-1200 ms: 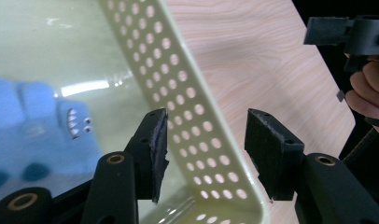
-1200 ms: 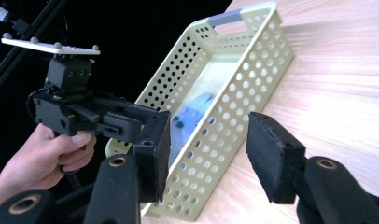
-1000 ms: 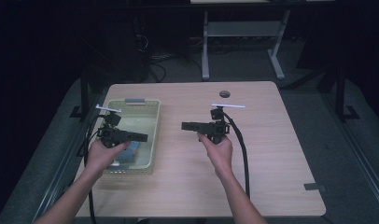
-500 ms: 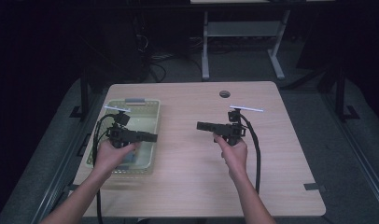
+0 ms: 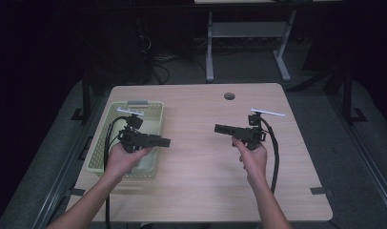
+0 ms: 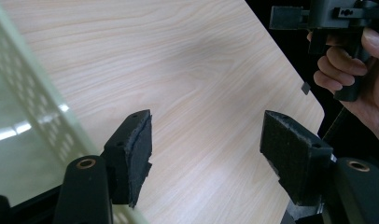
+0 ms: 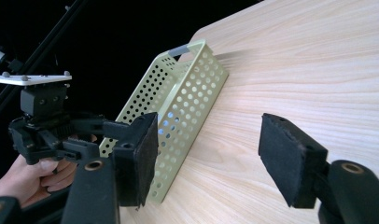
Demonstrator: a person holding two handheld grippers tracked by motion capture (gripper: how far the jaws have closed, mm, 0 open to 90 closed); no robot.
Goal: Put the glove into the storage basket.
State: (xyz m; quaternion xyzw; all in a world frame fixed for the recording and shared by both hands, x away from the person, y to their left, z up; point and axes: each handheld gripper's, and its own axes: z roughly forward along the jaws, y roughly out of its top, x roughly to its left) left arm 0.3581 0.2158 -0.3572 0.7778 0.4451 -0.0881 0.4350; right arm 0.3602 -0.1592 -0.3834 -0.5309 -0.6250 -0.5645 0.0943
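High view: the left gripper [image 5: 164,141] is held over the right wall of the pale green perforated basket [image 5: 99,153], jaws pointing toward the right gripper [image 5: 218,128], which is held above the bare wooden table [image 5: 201,171], well apart from the basket. Both pairs of jaws have just been opening and are seen spread wide with nothing between the pads [image 6: 140,149]. From the right gripper view, the basket lies beyond its left jaw.
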